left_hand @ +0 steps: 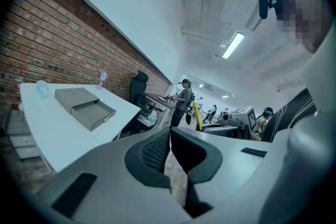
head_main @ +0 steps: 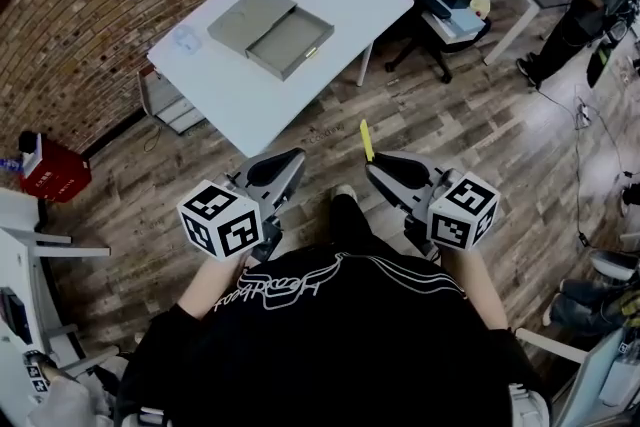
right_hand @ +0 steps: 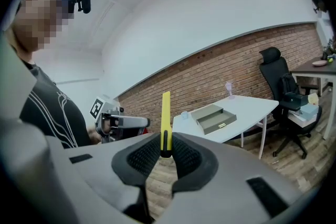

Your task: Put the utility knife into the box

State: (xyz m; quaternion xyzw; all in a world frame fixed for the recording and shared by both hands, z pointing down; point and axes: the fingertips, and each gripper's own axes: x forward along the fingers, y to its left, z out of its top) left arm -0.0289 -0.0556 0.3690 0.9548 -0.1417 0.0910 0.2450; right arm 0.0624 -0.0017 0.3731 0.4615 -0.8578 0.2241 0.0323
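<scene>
We stand well apart from the white table. It carries the grey box, whose tray is slid open toward us. The left gripper holds nothing, and its jaws are closed together. The right gripper is clamped on the lower end of the yellow utility knife, which stands upright above the pads, over the floor.

Hazards, as we judge them:
- The pads take only the knife's end, so a fast swing could pivot it or let it drop.
- The long free end may strike the table edge or the tray wall before the jaws arrive.

Clearance:
- The wooden floor between us and the near table edge is open.
- An office chair crowds the table's right corner.
- A brick wall closes off the far side.
- A clear cup sits apart from the box.
</scene>
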